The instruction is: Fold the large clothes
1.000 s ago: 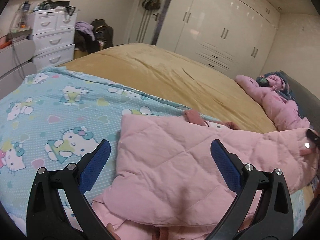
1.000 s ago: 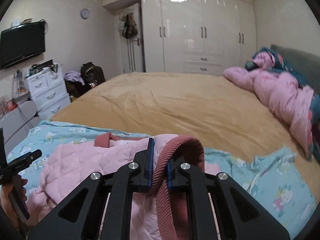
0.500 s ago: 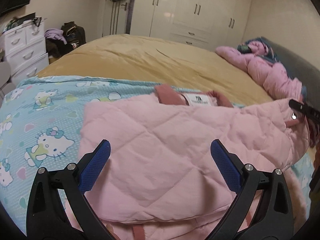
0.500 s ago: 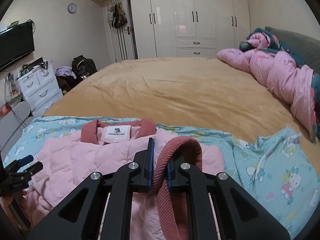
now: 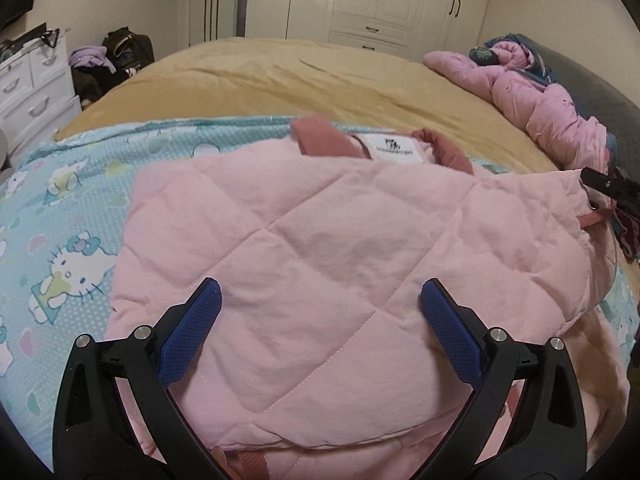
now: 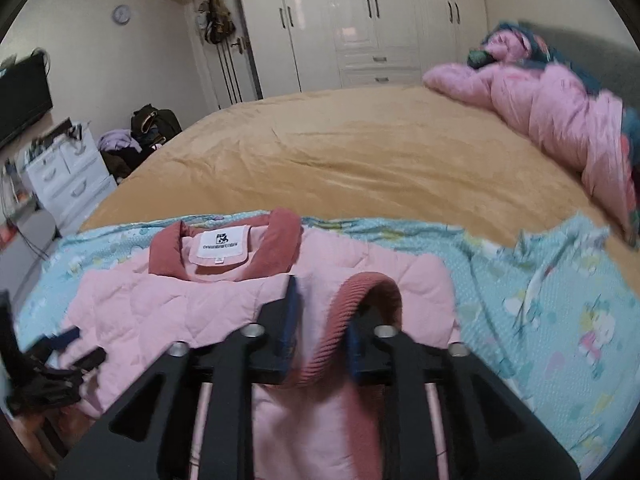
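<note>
A pink quilted jacket point(image 5: 320, 220) lies folded on a blue cartoon-cat sheet point(image 5: 72, 240), with its dark pink collar point(image 5: 320, 142) and white label at the far side. My left gripper point(image 5: 320, 286) is open just above the quilted panel, nothing between its blue pads point(image 5: 188, 332). In the right wrist view the jacket point(image 6: 160, 312) fills the near left. My right gripper point(image 6: 320, 312) is opening: the ribbed dark pink cuff point(image 6: 368, 284) stands loose between its jaws. The right gripper's tip point(image 5: 608, 188) shows at the jacket's right edge. The left gripper point(image 6: 52, 356) shows at the lower left.
The sheet point(image 6: 560, 300) lies on a bed with a mustard cover point(image 6: 360, 152). A rumpled pink duvet point(image 6: 560, 120) is heaped by the grey headboard. White drawers point(image 6: 68, 184), dark bags point(image 6: 156, 124) and a white wardrobe point(image 6: 360, 20) stand beyond the bed.
Both grippers have sunk toward the bed and the folded panel has come down flat over the jacket. The right jaws, shut on the ribbed cuff before, have parted.
</note>
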### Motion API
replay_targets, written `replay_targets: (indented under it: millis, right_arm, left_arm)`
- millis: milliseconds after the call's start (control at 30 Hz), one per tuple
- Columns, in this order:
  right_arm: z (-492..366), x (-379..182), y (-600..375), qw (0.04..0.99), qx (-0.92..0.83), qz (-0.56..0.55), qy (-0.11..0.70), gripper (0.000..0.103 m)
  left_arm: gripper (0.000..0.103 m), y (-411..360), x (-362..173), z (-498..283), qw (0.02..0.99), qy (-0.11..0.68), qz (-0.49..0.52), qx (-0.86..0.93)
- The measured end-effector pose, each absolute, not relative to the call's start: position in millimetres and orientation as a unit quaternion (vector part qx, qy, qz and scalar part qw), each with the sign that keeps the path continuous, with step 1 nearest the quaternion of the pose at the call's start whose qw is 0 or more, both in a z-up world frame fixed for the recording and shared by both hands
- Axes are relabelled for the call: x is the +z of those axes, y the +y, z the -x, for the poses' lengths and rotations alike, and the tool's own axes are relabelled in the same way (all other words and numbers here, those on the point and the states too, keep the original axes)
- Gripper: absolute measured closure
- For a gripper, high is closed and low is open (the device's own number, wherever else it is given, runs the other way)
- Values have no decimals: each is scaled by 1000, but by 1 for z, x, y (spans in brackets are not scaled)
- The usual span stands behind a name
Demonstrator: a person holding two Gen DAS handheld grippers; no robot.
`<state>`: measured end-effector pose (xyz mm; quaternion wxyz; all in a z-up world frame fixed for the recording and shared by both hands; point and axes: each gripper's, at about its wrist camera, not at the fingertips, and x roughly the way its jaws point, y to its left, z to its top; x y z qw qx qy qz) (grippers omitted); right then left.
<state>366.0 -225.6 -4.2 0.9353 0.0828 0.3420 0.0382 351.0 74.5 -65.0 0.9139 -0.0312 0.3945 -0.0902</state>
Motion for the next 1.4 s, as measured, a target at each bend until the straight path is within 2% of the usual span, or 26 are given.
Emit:
replay_targets:
  millis: [33, 100, 167, 433, 567, 633, 700, 867, 1100, 1400]
  right_arm:
    - [-363, -4, -228, 934, 33, -91, 343, 66]
    - [-353, 0, -232, 939, 18, -98, 328, 44]
    - [-340, 7, -239, 946, 1, -113, 304, 35]
    - [-337, 3, -199, 936, 73, -72, 335, 35]
    - [-351, -9, -161, 922, 100, -18, 373, 22]
    - [-359, -17, -149, 917, 97, 2, 386, 22]
    - [-374, -31, -142, 905, 78, 17, 417, 16]
    - [-402, -81, -139, 870, 54, 24, 490, 11]
    - [-408, -97, -135, 873, 44, 28, 485, 6]
    - [-349, -45, -148, 898, 95, -30, 428, 6]
  left_arm:
    - [9, 74, -67, -352, 913, 398, 28, -88]
    - [9, 73, -71, -353, 910, 405, 25, -86]
    - [9, 75, -77, -356, 905, 415, 33, -86]
    - [9, 79, -90, -362, 899, 426, 49, -85]
    - [8, 82, -93, -363, 897, 428, 58, -90]
    - [8, 81, -94, -363, 897, 428, 59, -91]
    - [8, 82, -94, -363, 897, 428, 60, -91]
    - [9, 82, -94, -363, 897, 428, 60, -92]
    - [9, 80, -93, -363, 897, 430, 55, -91]
    - [9, 91, -62, -348, 904, 409, 78, -91]
